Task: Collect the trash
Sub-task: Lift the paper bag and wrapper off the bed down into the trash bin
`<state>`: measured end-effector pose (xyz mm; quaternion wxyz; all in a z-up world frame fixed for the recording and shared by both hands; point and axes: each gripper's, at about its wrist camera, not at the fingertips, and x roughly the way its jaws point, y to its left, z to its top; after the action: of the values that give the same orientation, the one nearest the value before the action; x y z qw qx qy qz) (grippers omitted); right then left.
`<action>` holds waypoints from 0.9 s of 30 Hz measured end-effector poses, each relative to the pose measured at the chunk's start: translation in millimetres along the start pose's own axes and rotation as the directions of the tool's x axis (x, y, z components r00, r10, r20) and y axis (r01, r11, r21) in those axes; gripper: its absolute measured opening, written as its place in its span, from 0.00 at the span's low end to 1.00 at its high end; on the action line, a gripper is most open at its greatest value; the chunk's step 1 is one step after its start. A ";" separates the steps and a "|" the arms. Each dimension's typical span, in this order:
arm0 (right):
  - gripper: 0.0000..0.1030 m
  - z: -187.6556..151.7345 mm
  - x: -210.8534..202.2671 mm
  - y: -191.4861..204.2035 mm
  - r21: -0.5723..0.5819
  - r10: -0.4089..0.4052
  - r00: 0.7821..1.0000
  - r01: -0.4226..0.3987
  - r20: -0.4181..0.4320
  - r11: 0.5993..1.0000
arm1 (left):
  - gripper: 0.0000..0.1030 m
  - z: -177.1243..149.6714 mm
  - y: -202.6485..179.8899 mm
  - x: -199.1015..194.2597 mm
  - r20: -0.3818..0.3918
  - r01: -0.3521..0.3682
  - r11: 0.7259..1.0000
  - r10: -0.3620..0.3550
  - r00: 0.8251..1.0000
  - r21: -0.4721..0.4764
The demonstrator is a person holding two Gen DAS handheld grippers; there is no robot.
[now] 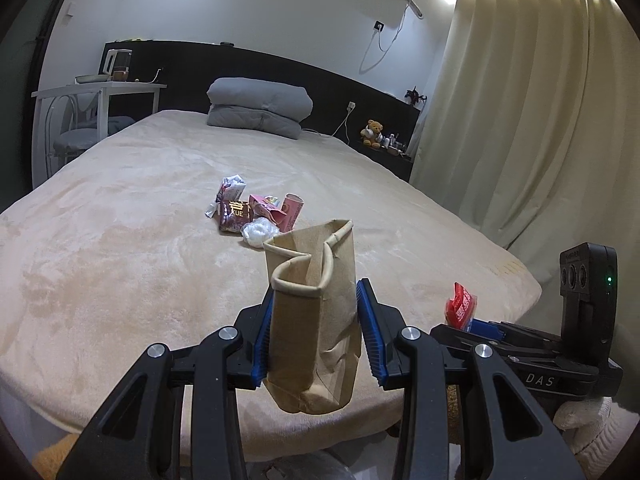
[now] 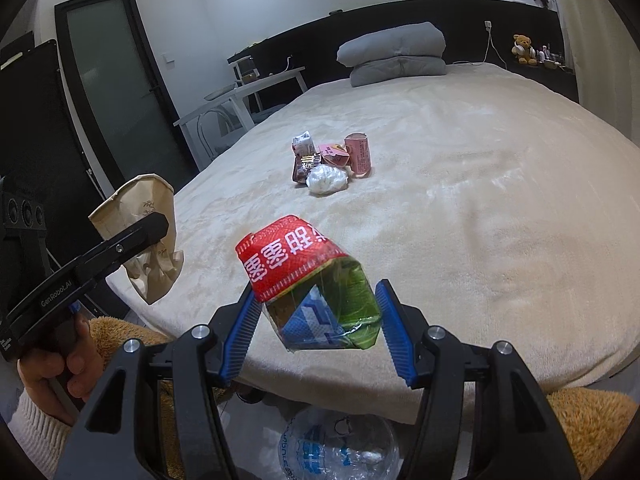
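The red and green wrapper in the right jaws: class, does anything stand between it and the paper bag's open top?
Nothing visible does. The wrapper hangs beside the paper bag, only open air over the bed between them.

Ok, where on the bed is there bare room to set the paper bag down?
The blanket is bare between the trash pile and the near edge, and also to the pile's left and right. More room lies between the pile and the folded grey quilt. Only the middle, around the pile, is crowded.

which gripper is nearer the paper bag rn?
Left. The left gripper is clamped on the paper bag; the right gripper is off to its side, holding a wrapper.
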<state>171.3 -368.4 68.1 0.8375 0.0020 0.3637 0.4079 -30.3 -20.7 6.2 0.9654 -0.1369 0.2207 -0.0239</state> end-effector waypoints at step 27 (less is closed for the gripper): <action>0.56 -53.7 7.6 -10.2 0.146 0.066 0.975 -0.035 -0.211 0.989 | 0.36 -70.6 -2.9 2.8 -0.242 0.060 0.982 -0.103 0.965 -0.180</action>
<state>148.5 -385.8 20.9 0.7803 0.0265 0.4799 0.4002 -58.3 -41.6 -55.3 0.9127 -0.2243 0.3360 -0.0618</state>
